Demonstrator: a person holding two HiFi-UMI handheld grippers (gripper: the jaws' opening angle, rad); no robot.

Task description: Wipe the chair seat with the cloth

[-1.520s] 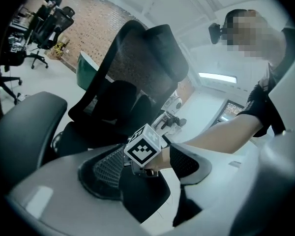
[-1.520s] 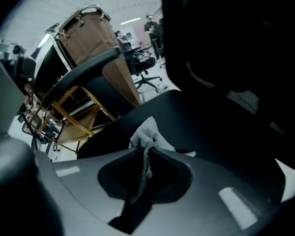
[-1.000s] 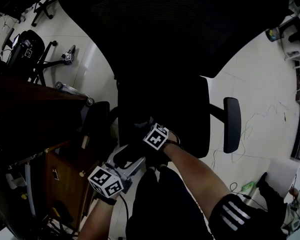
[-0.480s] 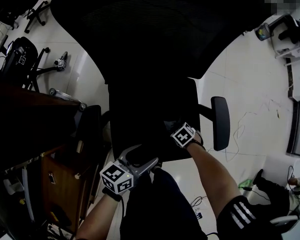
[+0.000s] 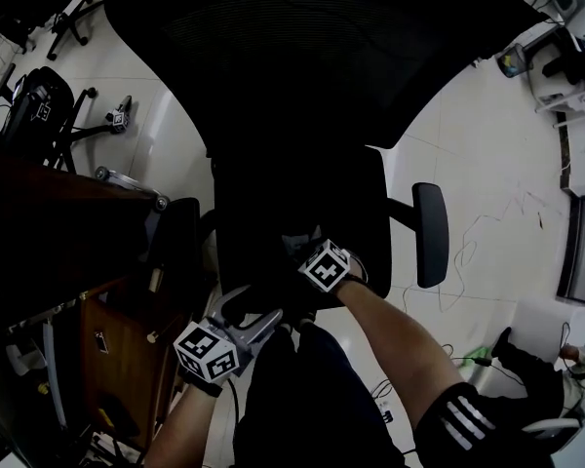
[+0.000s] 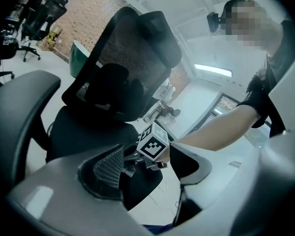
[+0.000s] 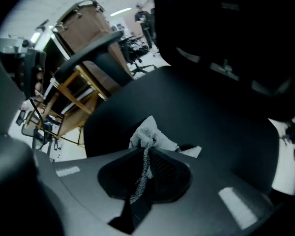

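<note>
- On the front part of the black chair seat (image 5: pixel 273 213) we find the right hand-held gripper (image 5: pixel 300 250), reached in from the person's side.
- Its jaws are nearly closed on a pale grey cloth (image 7: pixel 150 134). A strand of the cloth hangs down between the jaws, and the bunched rest lies beyond the tips.
- In the right gripper view the bunched cloth sits against the seat surface (image 7: pixel 211 117). In the head view the area is too dark for us to make the cloth out.
- We see the left hand-held gripper (image 5: pixel 263 305) just beside the right one, at the seat's front edge and nearer the person.
- Its jaws stand wide apart and grip nothing. Past them the left gripper view shows the right gripper's marker cube (image 6: pixel 153 144) and the seat.
- We note the chair's backrest (image 5: pixel 312 47) on the far side of the seat and an armrest (image 5: pixel 429 234) to its right.
- The chair stands on a white floor (image 5: pixel 487 164), with brown wooden furniture (image 5: pixel 127 339) close on its left.
</note>
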